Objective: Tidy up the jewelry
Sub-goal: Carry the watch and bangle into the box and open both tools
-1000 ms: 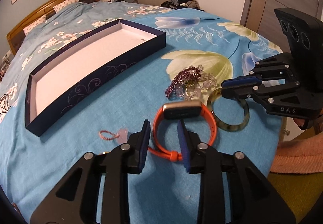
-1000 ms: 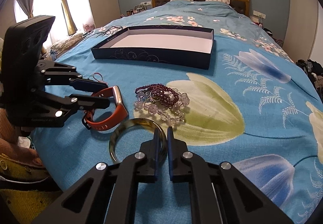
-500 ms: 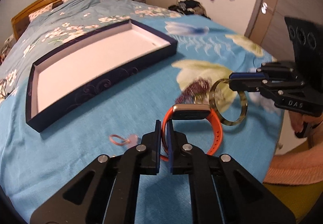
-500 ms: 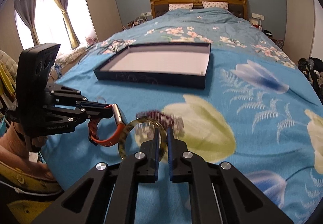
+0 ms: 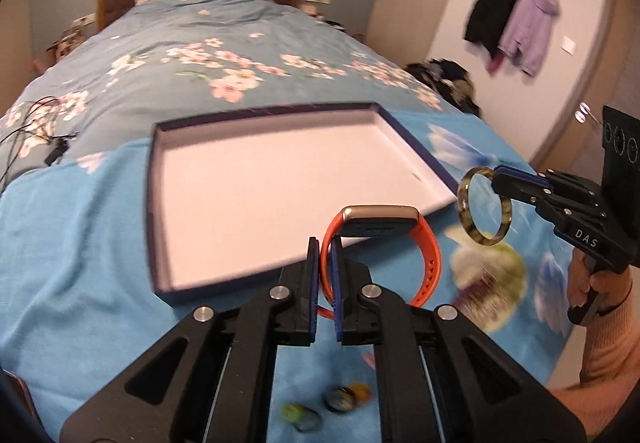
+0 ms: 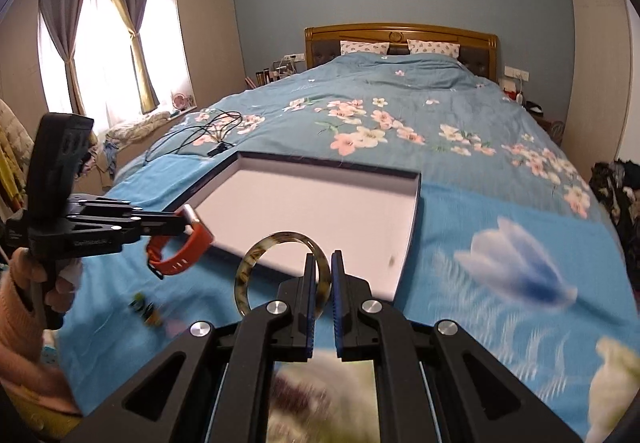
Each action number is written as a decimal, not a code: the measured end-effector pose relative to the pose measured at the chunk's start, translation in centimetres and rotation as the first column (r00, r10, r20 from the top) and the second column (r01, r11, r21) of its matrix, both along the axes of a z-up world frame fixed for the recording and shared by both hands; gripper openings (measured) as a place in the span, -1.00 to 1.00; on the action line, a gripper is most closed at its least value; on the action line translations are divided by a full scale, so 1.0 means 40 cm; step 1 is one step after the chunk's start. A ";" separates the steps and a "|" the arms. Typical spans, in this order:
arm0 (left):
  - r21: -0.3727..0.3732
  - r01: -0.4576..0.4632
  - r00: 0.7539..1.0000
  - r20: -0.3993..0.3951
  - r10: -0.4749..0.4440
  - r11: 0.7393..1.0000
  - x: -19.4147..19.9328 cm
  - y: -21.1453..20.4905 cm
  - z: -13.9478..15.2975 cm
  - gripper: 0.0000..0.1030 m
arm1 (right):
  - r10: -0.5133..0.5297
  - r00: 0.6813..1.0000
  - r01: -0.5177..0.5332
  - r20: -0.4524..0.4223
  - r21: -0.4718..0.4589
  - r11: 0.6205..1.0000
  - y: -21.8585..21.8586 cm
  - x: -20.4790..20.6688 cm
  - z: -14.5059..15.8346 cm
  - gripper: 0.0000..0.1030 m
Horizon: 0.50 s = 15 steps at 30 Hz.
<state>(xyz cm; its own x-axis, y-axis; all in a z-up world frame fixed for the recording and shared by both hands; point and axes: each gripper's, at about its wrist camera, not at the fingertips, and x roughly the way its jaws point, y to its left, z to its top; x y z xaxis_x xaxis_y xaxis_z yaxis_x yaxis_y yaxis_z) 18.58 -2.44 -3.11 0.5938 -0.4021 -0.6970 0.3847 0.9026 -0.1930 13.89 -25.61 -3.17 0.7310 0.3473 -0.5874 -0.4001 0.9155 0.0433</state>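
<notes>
Lifted off the bedspread since before: orange-strapped smartwatch point(image 5: 384, 239), pinched in left gripper point(image 5: 325, 263) at lower centre, and mottled green bangle point(image 6: 280, 275), clamped in right gripper point(image 6: 322, 275). Mid-carry toward open navy box point(image 5: 280, 183) at frame centre. Next: lower, release inside.

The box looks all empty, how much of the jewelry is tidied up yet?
Nothing is put away yet: the box holds no jewelry. In hand: the left hand-held gripper is shut on the orange smartwatch, and the right hand-held gripper is shut on the tortoiseshell bangle, both lifted near the box. Left: set those inside, then fetch the blurred bead bracelets and small pieces lying on the bedspread.
</notes>
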 end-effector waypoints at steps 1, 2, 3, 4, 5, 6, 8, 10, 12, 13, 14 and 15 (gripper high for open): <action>0.000 -0.015 1.000 0.001 0.015 1.000 0.015 0.009 0.003 -0.88 | 0.002 1.000 -0.002 0.000 -0.007 1.000 0.007 0.025 0.002 -0.89; -0.002 -0.033 0.999 -0.002 0.033 0.999 0.035 0.017 0.006 -0.88 | -0.002 1.000 0.002 0.001 -0.015 1.000 0.013 0.049 0.004 -0.89; 0.001 -0.045 0.999 -0.002 0.045 0.999 0.050 0.022 0.007 -0.88 | -0.005 1.000 0.005 0.000 -0.019 1.000 0.017 0.066 0.004 -0.89; 0.008 -0.055 0.998 0.002 0.055 0.998 0.057 0.025 0.005 -0.88 | -0.006 1.000 0.006 -0.005 -0.021 1.000 0.021 0.085 0.004 -0.89; 0.017 -0.072 0.997 0.006 0.072 0.997 0.075 0.026 0.003 -0.88 | -0.007 1.000 0.007 -0.012 -0.019 1.000 0.024 0.105 0.004 -0.89; 0.020 -0.082 0.997 0.004 0.082 0.996 0.087 0.028 0.001 -0.88 | -0.014 1.000 0.014 -0.016 -0.023 1.000 0.030 0.128 0.002 -0.89; 0.015 -0.106 0.994 -0.013 0.107 0.994 0.129 0.036 -0.003 -0.88 | -0.017 1.000 0.016 -0.018 -0.037 0.999 0.044 0.161 0.002 -0.89; 0.018 -0.128 0.991 -0.023 0.128 0.992 0.165 0.034 -0.017 -0.88 | -0.017 0.999 0.015 -0.027 -0.047 0.999 0.061 0.198 0.000 -0.89; 0.018 -0.144 0.989 -0.040 0.145 0.989 0.209 0.035 -0.022 -0.88 | -0.016 0.999 0.013 -0.034 -0.058 0.998 0.074 0.226 -0.005 -0.89; 0.020 -0.149 0.988 -0.045 0.150 0.989 0.223 0.035 -0.026 -0.88 | -0.017 0.999 0.015 -0.044 -0.061 0.998 0.080 0.244 -0.009 -0.89; 0.024 -0.155 0.987 -0.050 0.156 0.988 0.241 0.034 -0.029 -0.88 | -0.017 0.998 0.014 -0.053 -0.061 0.998 0.086 0.258 -0.012 -0.89; 0.025 -0.161 0.985 -0.056 0.162 0.987 0.257 0.035 -0.032 -0.88 | -0.019 0.998 0.015 -0.060 -0.063 0.998 0.092 0.272 -0.016 -0.89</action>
